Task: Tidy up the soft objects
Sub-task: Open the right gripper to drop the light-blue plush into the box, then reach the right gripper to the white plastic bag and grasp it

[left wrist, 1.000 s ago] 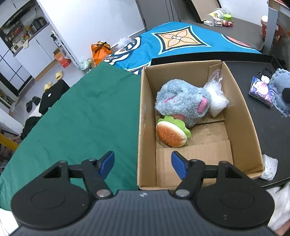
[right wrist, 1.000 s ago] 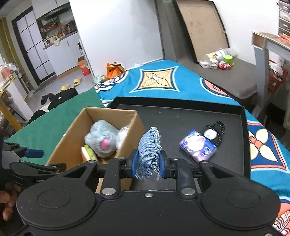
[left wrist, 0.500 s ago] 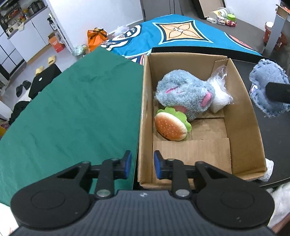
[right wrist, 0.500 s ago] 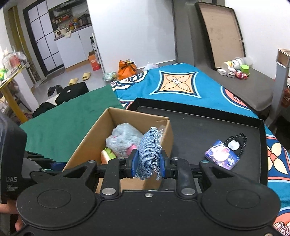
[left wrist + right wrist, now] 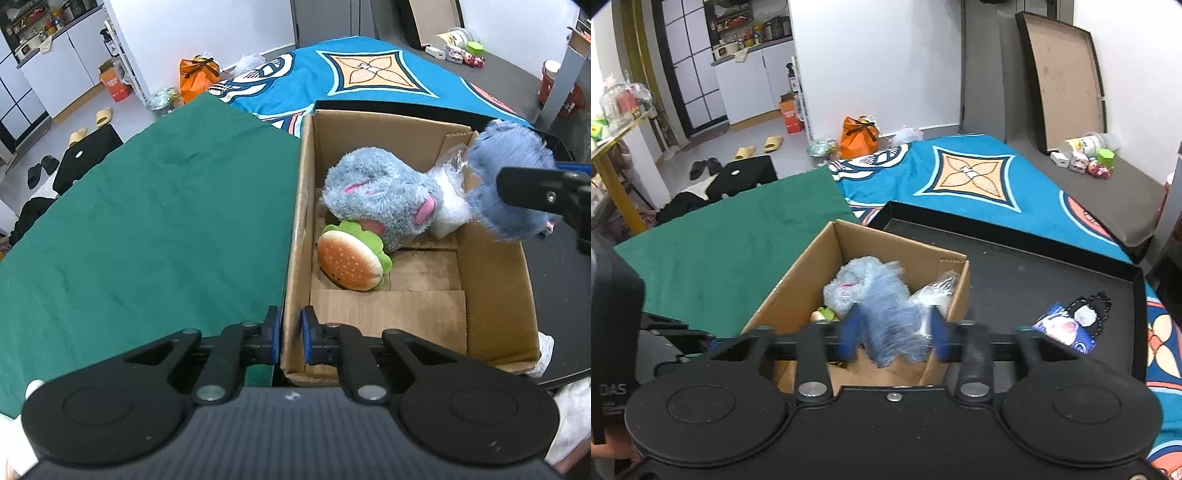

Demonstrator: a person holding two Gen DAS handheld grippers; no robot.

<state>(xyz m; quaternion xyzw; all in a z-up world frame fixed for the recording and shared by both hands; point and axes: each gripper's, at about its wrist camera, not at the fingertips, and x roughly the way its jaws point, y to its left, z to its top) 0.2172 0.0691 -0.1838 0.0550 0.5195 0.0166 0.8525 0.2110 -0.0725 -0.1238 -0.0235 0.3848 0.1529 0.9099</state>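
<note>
Releasing: the right gripper (image 5: 893,334) is opening its jaws above the cardboard box (image 5: 495,295), with the blue denim pouch (image 5: 890,325) blurred between the parting pads; whether the pads are touching it cannot be told for certain, though a gap is showing on either side. In the left wrist view the pouch (image 5: 513,188) is hanging over the box's right wall, just above the contents.

Clamping: the left gripper (image 5: 289,334) is pinching the box's near left wall at the corner, pads pressed on the cardboard from both sides, apparently steadying the box.

Contents of box, already stowed:
- grey-blue plush animal (image 5: 380,195), lying against the far end;
- burger plush (image 5: 349,260), leaning at its near side, touching it;
- clear plastic bag of white filling (image 5: 448,206), tucked in the far right corner.

Surroundings: the box is sitting at the junction of a green cloth (image 5: 147,206) and a black tray (image 5: 1052,269). On the tray, well apart from the box, a small printed packet (image 5: 1065,328) and a black beaded item (image 5: 1087,314) are lying together.

Progress, as judged: three soft items are packed, a fourth is being dropped in. Remaining appear to be the two tray items, if they count as soft, which the frames are not settling. The near half of the box floor is lying bare.
</note>
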